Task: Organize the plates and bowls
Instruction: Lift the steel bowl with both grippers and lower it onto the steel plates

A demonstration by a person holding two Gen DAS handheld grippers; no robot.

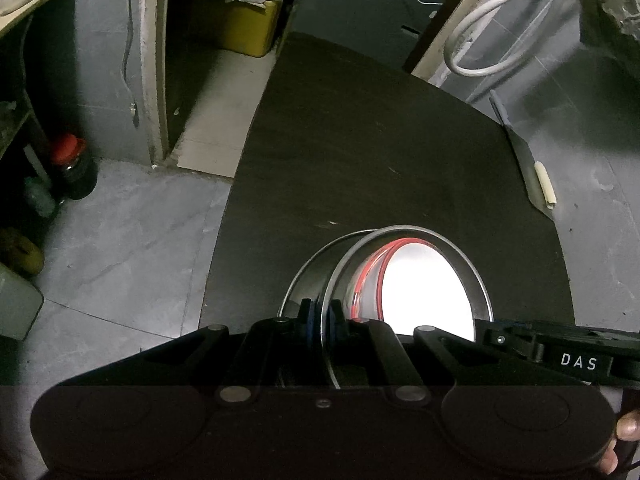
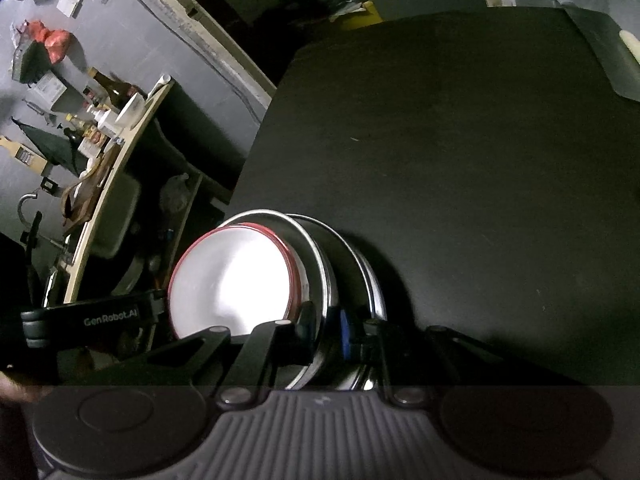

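Note:
A stack of dishes sits low over the near part of the dark table (image 1: 380, 140). A white plate with a red rim (image 1: 424, 292) lies inside a steel plate (image 1: 440, 240), and a second steel dish (image 1: 312, 268) is under it. My left gripper (image 1: 322, 318) is shut on the steel plate's left rim. In the right wrist view my right gripper (image 2: 326, 330) is shut on the opposite rim of the steel plate (image 2: 320, 264), beside the white plate (image 2: 232, 280). Each gripper shows in the other's view, right gripper (image 1: 482, 330) and left gripper (image 2: 160, 308). Whether the stack rests on the table is unclear.
A flat tool with a pale handle (image 1: 532, 176) lies at the table's far right edge. On the floor to the left stand a red-capped dark jar (image 1: 74, 168) and a yellow bin (image 1: 248, 28). A shelf with bottles and a white bowl (image 2: 108, 112) is left of the table.

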